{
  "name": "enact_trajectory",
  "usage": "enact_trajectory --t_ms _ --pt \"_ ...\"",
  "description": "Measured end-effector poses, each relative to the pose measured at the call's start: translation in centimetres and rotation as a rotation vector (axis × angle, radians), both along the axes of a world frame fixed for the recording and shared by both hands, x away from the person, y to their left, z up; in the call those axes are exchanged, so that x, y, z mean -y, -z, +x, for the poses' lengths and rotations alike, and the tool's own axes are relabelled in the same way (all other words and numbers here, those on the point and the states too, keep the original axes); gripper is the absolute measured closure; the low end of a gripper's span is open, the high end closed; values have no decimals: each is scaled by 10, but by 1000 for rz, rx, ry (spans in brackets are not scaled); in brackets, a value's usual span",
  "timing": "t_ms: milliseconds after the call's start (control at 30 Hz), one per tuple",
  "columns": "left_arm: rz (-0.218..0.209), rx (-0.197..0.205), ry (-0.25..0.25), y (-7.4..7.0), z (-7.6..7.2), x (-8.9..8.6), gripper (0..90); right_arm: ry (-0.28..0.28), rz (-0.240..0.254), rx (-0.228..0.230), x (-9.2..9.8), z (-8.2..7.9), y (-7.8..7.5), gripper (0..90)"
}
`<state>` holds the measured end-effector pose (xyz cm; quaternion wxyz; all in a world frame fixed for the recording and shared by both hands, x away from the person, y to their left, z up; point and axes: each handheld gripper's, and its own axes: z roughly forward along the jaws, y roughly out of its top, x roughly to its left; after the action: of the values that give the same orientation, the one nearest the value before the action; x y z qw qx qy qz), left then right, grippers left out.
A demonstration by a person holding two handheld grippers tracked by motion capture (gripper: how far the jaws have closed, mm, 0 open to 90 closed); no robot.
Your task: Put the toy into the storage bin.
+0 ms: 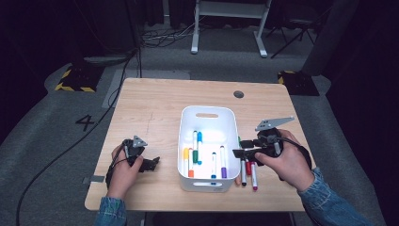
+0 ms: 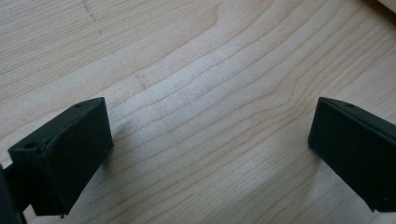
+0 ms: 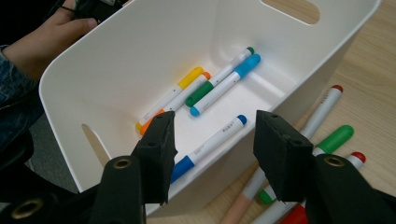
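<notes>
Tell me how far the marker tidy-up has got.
Done: six markers lie in the white bin, among them the blue-capped one and the purple one. In hand: nothing; the right claw is open and empty over the bin's edge, the left claw open over bare table. Left: several markers beside the bin.

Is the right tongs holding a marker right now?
No, the right tongs stand open and empty above the white bin's rim; markers lie inside and beside it.

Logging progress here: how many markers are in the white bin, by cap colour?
Yellow marker: 1
Orange marker: 1
Green marker: 1
Blue markers: 2
Purple marker: 1
Total: 6
</notes>
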<state>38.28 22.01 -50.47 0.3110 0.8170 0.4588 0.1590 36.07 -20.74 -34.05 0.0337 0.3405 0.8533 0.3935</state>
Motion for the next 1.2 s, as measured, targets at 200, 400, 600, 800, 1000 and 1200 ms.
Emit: enact_trajectory --t_ms 200,400,600,800,1000,1200 --pt "1 0 0 0 0 0 0 49 2 2 20 1 -1 498" --pt "0 0 0 0 0 0 0 109 -12 0 40 4 4 500" --pt "1 0 0 0 0 0 0 160 -21 -7 59 10 9 500" --pt "-1 0 0 0 0 0 0 195 -28 -15 73 14 13 500" --pt "1 0 -1 0 0 0 0 204 -67 -45 76 18 33 502" --pt "0 0 0 0 0 0 0 205 -120 -86 75 22 57 546"
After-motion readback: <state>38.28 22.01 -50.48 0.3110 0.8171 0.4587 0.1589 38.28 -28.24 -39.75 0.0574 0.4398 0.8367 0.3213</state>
